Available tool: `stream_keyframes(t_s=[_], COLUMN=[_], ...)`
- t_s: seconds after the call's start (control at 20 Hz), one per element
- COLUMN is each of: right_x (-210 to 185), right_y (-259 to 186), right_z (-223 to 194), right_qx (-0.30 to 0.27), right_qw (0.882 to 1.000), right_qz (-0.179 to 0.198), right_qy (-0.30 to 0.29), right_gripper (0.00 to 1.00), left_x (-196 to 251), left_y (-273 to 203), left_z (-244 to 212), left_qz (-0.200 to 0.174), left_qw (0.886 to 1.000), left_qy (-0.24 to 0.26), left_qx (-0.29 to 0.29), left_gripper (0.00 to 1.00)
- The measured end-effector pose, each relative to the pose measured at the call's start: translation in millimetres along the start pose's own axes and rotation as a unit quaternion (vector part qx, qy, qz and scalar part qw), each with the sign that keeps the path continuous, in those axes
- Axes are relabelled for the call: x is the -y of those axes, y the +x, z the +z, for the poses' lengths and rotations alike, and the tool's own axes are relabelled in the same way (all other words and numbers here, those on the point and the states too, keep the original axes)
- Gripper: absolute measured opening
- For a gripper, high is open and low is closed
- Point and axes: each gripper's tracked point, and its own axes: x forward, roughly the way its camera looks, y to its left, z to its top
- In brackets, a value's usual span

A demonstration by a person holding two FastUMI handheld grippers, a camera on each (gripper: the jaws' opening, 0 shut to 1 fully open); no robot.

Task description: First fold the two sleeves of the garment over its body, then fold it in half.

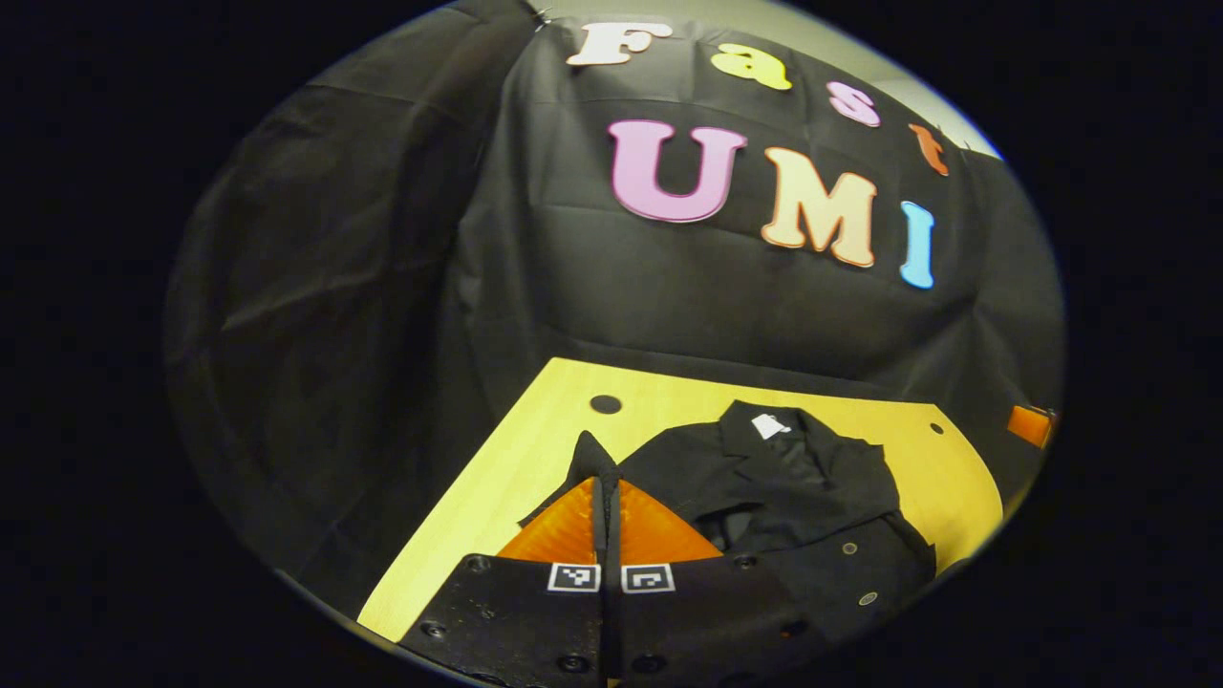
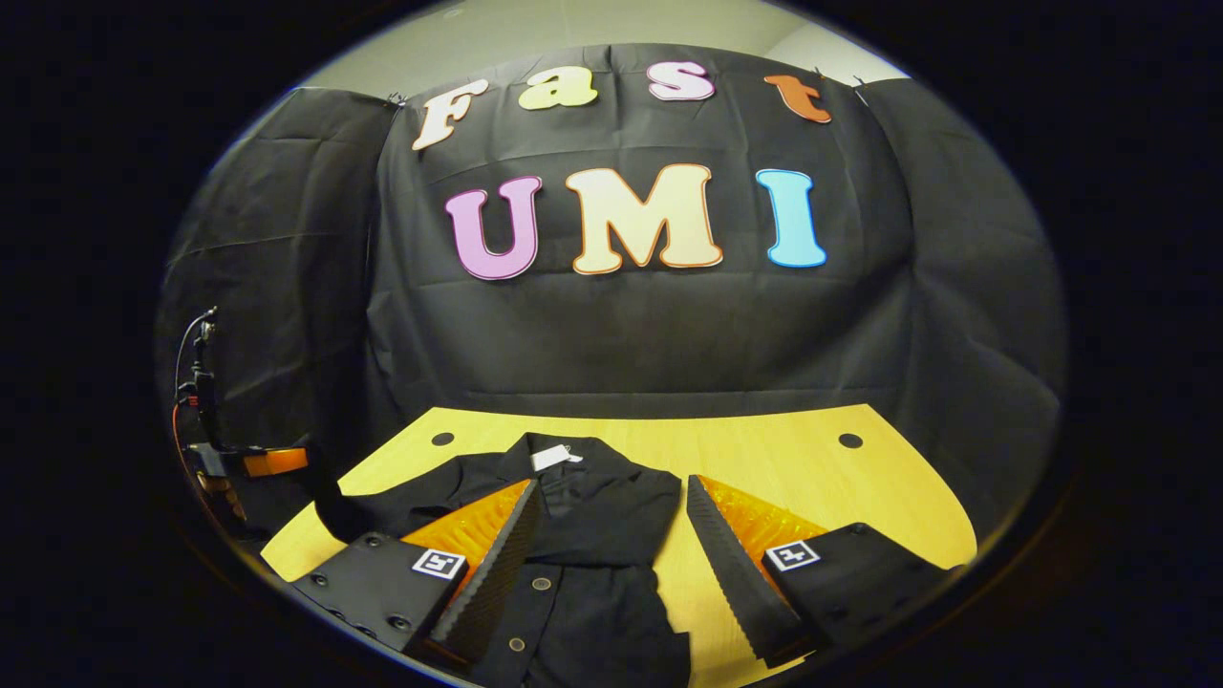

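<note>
Right gripper view: dark buttoned jacket [image 2: 583, 545] lies on table [image 2: 812, 468], right tool [image 2: 611, 535] wide.

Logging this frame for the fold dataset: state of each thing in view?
Black button-front garment: lying on the table, collar toward the wall, one sleeve already folded over its body.
White tag at the collar: exposed, facing up.
Left gripper: shut, a fold of the garment's sleeve between its fingers.
Right gripper: open, hovering over the garment's edge, holding nothing.
Yellow wooden table: bare beyond the garment.
</note>
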Motion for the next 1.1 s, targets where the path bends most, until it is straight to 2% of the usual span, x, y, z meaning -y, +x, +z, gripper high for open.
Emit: stream_keyframes(t_s=[0.25,0.3,0.35,0.55,0.65,0.7,0.75,0.8,1.05,1.1], right_x=[19,22,24,38,46,51,56,62,88,92], right_y=[-15,-18,-22,-35,-41,-45,-47,-51,-63,-65], right_z=[-5,-9,-12,-19,-24,-27,-30,-33,-42,-43], right_qx=[-0.001,-0.003,-0.005,-0.007,-0.01,-0.011,-0.014,-0.017,-0.025,-0.026], right_qw=[1.0,1.0,1.0,1.0,1.0,0.999,0.999,0.999,0.998,0.998], right_qz=[-0.008,-0.008,-0.01,-0.016,-0.02,-0.023,-0.027,-0.031,-0.048,-0.05], right_qy=[0.017,0.018,0.016,0.017,0.022,0.023,0.023,0.024,0.039,0.04], right_gripper=[0.98,0.94,0.98,0.98,0.94,0.98,0.94,0.98,0.98,0.94], left_x=[65,78,91,139,165,177,190,203,260,270], left_y=[21,25,27,40,47,52,56,59,73,76], left_z=[21,24,26,34,35,36,36,34,25,22], left_qz=[-0.059,-0.07,-0.08,-0.118,-0.136,-0.145,-0.154,-0.164,-0.201,-0.206], left_qw=[0.998,0.997,0.996,0.991,0.988,0.987,0.985,0.983,0.975,0.974], left_qy=[0.028,0.033,0.038,0.057,0.068,0.074,0.079,0.083,0.095,0.097], left_qx=[0.016,0.017,0.018,0.02,0.018,0.018,0.018,0.015,0.002,0.0], left_gripper=[0.0,0.0,0.0,0.0,0.0,0.0,0.0,0.0,0.0,0.0])
